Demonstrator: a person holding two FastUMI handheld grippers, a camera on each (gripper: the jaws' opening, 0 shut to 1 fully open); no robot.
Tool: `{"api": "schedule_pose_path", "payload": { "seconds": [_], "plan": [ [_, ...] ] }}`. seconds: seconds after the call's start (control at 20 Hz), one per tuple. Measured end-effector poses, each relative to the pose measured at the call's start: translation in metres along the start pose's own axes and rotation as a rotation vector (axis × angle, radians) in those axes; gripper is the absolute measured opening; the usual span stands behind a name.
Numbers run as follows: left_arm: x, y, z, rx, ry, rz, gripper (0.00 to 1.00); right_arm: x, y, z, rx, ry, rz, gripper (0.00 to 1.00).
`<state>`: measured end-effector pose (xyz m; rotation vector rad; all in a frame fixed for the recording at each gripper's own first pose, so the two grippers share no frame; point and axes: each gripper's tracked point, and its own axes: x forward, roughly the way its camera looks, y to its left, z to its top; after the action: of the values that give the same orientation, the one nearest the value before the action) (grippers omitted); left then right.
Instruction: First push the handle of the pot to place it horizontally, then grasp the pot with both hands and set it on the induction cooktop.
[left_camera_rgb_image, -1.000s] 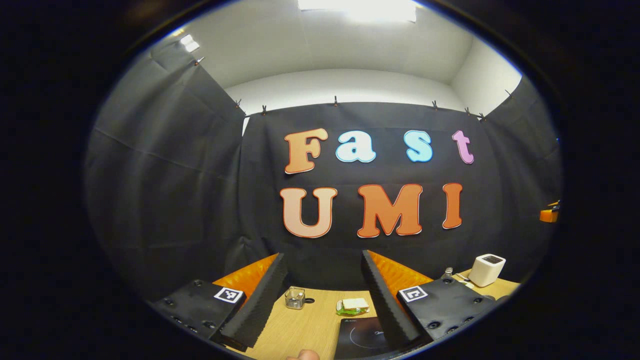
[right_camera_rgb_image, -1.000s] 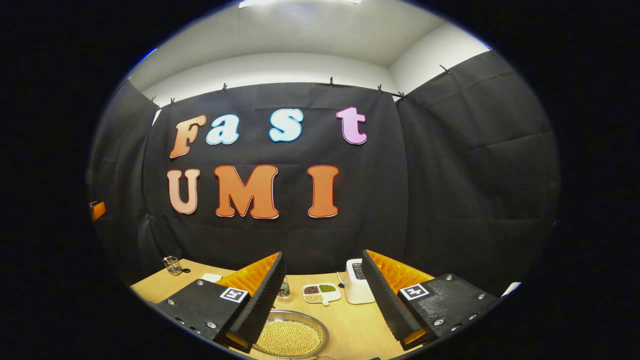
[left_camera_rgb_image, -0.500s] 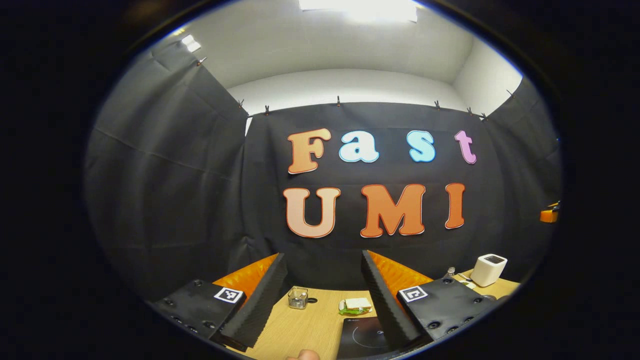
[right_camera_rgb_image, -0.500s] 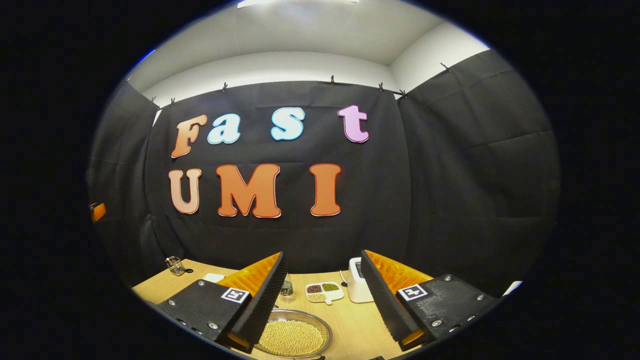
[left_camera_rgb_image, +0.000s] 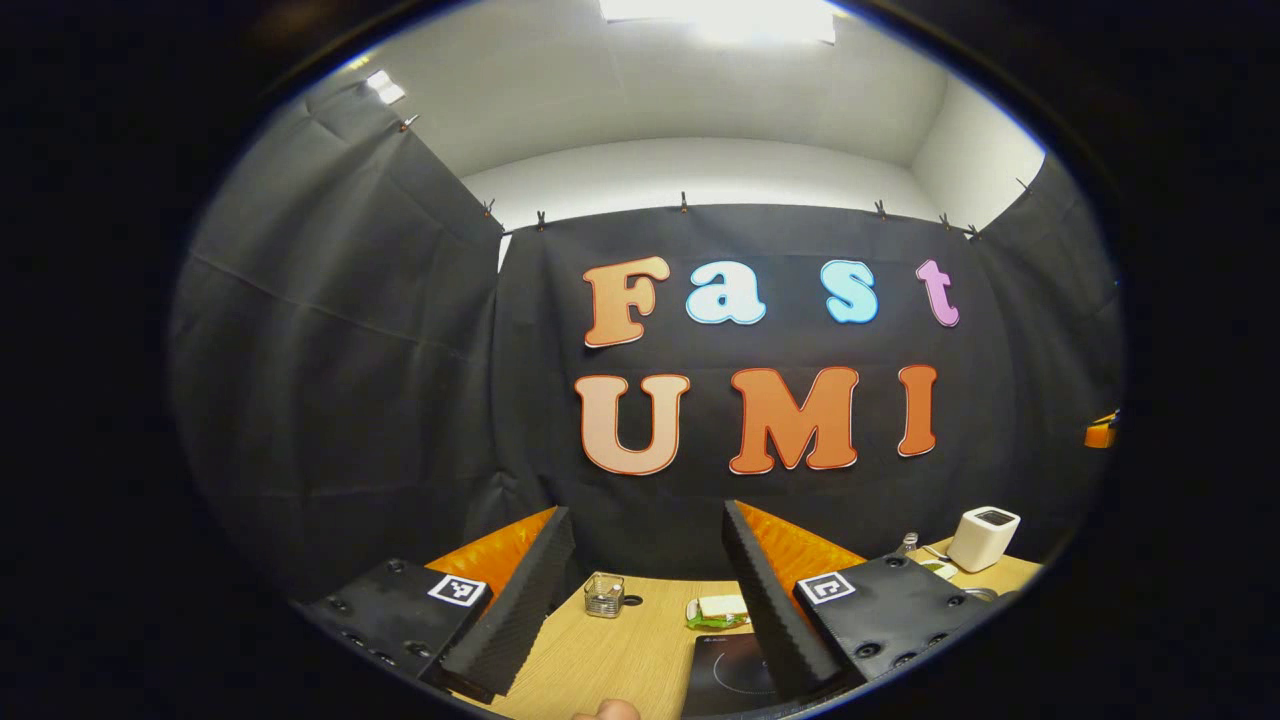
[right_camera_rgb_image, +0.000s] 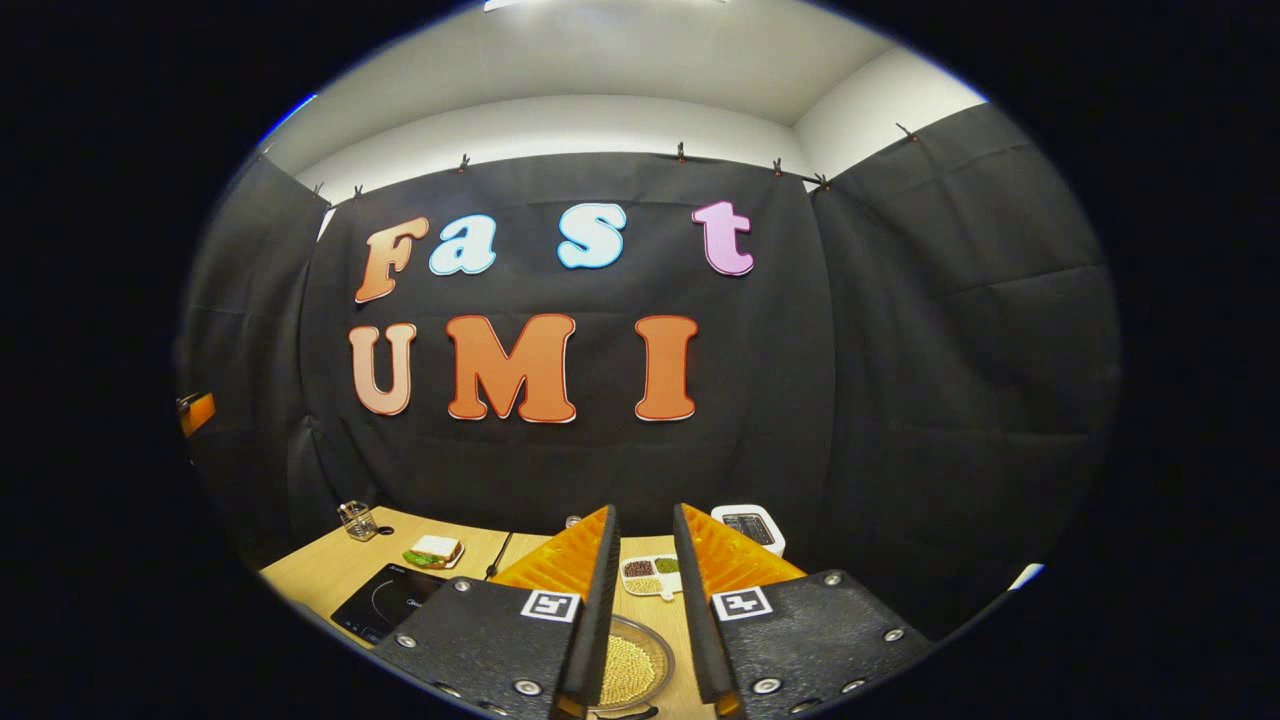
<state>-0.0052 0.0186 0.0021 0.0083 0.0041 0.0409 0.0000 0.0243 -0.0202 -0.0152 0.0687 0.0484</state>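
Note:
The pot (right_camera_rgb_image: 632, 662) is a shallow metal pan of pale yellow beans, seen through the slit between my right gripper's fingers; its dark handle (right_camera_rgb_image: 628, 712) just peeks at the bottom edge. My right gripper (right_camera_rgb_image: 644, 507) hovers above it, almost shut, with a thin gap and nothing in it. The black induction cooktop (right_camera_rgb_image: 385, 604) lies on the table to the pot's left. In the left gripper view the cooktop (left_camera_rgb_image: 722, 672) sits just beyond my right finger. My left gripper (left_camera_rgb_image: 645, 510) is open and holds nothing.
On the wooden table (left_camera_rgb_image: 610, 660) stand a small glass cup (left_camera_rgb_image: 603, 595), a sandwich (left_camera_rgb_image: 715, 610) and a white appliance (left_camera_rgb_image: 982, 537). In the right gripper view a divided dish of grains (right_camera_rgb_image: 650, 578) lies behind the pot. A fingertip (left_camera_rgb_image: 605, 710) shows at the bottom edge.
My right gripper's fingers have closed from wide open to a thin gap, and it has turned left, bringing the cooktop and sandwich into sight. The left gripper drifted slightly.

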Motion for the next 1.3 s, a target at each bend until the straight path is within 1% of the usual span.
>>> {"api": "schedule_pose_path", "payload": {
  "seconds": [0.1, 0.15, 0.25, 0.4, 0.5, 1.1, 1.3],
  "plan": [
    [-0.001, 0.004, -0.002, -0.001, 0.002, 0.008, 0.98, 0.001, 0.001, -0.006, -0.013, 0.009, -0.004, 0.29],
    [-0.001, 0.005, -0.003, -0.002, 0.005, 0.012, 0.98, 0.001, 0.001, -0.01, -0.03, 0.011, -0.008, 0.22],
    [-0.002, 0.006, -0.004, 0.0, 0.01, 0.015, 0.99, 0.002, -0.001, -0.016, -0.058, 0.015, -0.021, 0.17],
    [-0.004, 0.006, -0.005, -0.006, 0.011, 0.012, 0.98, -0.001, 0.007, -0.034, -0.055, 0.043, -0.004, 0.05],
    [-0.007, 0.005, -0.004, -0.006, 0.01, 0.009, 0.98, 0.0, 0.003, -0.051, -0.064, 0.078, -0.01, 0.0],
    [-0.012, 0.006, -0.004, -0.029, 0.018, 0.004, 0.99, -0.016, 0.022, -0.169, -0.021, 0.305, 0.059, 0.0],
    [-0.013, 0.008, 0.0, -0.024, 0.009, 0.017, 0.99, -0.027, 0.034, -0.216, -0.001, 0.409, 0.093, 0.0]
  ]
}}
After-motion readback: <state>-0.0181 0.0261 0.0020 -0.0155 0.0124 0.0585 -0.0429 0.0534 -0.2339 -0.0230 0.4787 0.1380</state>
